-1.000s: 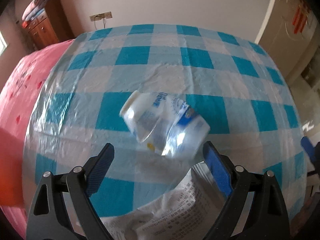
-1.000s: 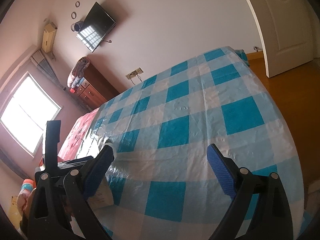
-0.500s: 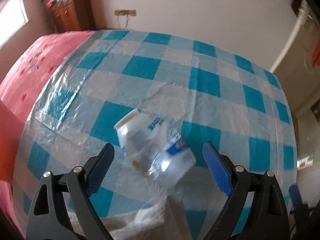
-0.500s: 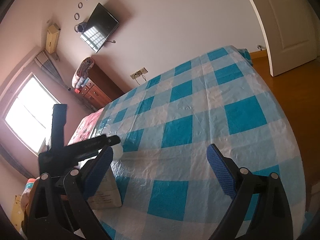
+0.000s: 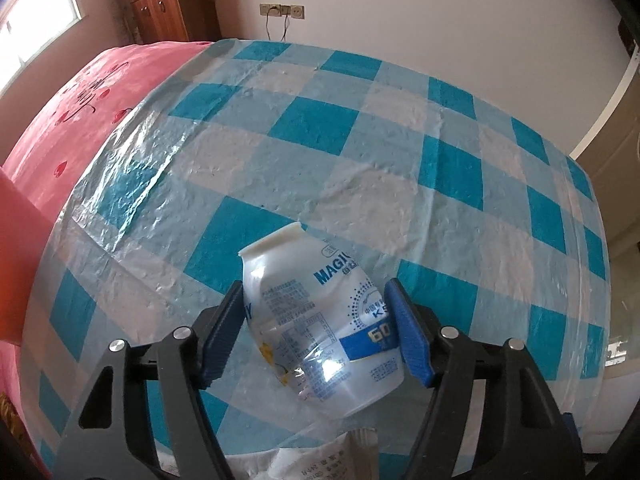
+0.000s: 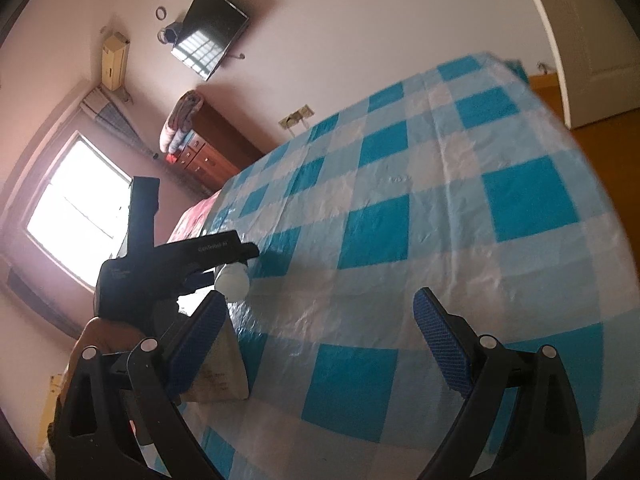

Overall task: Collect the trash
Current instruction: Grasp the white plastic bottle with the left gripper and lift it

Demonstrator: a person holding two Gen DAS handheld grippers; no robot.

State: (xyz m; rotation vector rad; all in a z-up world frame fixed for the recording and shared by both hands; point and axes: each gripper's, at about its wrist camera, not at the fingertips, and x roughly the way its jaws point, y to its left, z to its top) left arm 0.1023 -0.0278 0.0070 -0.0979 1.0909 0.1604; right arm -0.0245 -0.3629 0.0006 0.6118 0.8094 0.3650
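Note:
A crushed white plastic bottle (image 5: pixel 320 320) with blue print lies on the blue-and-white checked tablecloth (image 5: pixel 400 140). My left gripper (image 5: pixel 316 292) points steeply down over it, its jaws closing. Both blue pads (image 5: pixel 404 332) press on the bottle's sides. In the right wrist view the left gripper (image 6: pixel 228 268) shows at the left, with the bottle's white end (image 6: pixel 234 280) poking out of it. My right gripper (image 6: pixel 320 300) hovers open above the cloth with nothing between its fingers.
A crumpled printed paper wrapper (image 5: pixel 320 456) lies just below the bottle, also seen as the wrapper (image 6: pixel 220 368) behind my right gripper's left finger. A pink bedspread (image 5: pixel 100 92) lies left of the cloth, a wooden dresser (image 5: pixel 160 12) beyond it. A door (image 6: pixel 592 40) stands far right.
The left gripper came down over the bottle, rolled, and its jaws narrowed from wide apart to pressing on the bottle's sides. The right gripper's view barely shifted.

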